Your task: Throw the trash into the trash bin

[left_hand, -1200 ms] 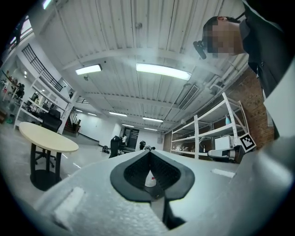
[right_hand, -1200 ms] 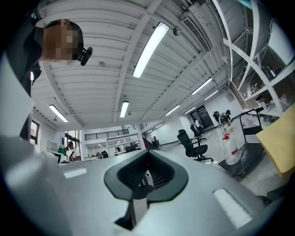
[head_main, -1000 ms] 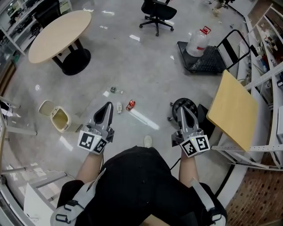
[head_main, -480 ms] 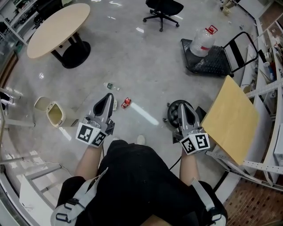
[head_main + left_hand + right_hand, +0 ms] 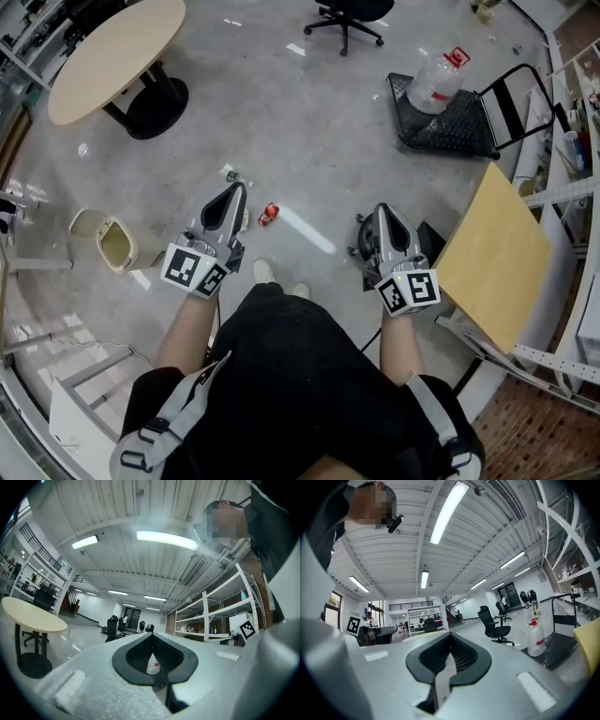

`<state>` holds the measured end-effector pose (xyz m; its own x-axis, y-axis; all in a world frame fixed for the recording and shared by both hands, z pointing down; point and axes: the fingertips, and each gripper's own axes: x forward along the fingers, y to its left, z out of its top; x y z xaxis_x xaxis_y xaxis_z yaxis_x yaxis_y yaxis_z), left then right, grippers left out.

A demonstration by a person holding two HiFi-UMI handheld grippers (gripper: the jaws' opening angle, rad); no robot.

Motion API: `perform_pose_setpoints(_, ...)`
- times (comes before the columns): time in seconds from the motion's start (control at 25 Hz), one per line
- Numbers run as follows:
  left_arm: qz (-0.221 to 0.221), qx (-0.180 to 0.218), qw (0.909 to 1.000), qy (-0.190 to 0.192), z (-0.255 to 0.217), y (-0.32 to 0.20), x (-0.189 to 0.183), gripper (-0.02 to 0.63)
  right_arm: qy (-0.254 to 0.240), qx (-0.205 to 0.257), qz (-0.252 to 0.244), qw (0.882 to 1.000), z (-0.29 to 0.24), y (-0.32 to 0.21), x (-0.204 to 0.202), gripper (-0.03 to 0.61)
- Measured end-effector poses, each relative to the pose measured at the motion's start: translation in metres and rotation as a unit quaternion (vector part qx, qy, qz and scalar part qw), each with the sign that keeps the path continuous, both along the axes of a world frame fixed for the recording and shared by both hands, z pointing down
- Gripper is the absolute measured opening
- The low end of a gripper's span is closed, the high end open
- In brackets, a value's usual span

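Your steps bring the red can (image 5: pixel 269 214) nearer, just beside your left gripper (image 5: pixel 234 191), but it and your right gripper (image 5: pixel 382 214) are pinched together, holding nothing.

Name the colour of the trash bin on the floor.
Cream trash bin, clearest in the head view.

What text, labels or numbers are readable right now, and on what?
None of the text is readable.
On the red can: print too small.
On the water jug: red label blurred.
On the left tongs and right tongs: square markers only, no words.
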<state>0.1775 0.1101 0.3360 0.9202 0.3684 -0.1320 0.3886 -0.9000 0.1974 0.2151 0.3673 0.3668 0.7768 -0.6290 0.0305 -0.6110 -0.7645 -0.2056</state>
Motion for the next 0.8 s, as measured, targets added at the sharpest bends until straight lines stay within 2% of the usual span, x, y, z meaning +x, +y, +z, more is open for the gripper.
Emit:
perform_pose_setpoints(0.32, 0.01, 0.011, 0.9999, 0.001, 0.004, -0.045, 0.037, 0.0, -0.015, -0.004, -0.025, 1.0, 0.011, -0.06, 0.039, 0.006)
perform_pose_setpoints(0.56, 0.002, 0.005, 0.9999, -0.013, 0.024, -0.088, 0.056, 0.0, -0.012, -0.042, -0.042, 0.998, 0.019, -0.111, 0.058, 0.006)
perform_pose_setpoints(0.8, 0.001, -0.001, 0.9995, -0.03, 0.047, -0.107, 0.073, 0.0, -0.038, -0.049, -0.033, 0.998, 0.044, -0.128, 0.071, 0.006)
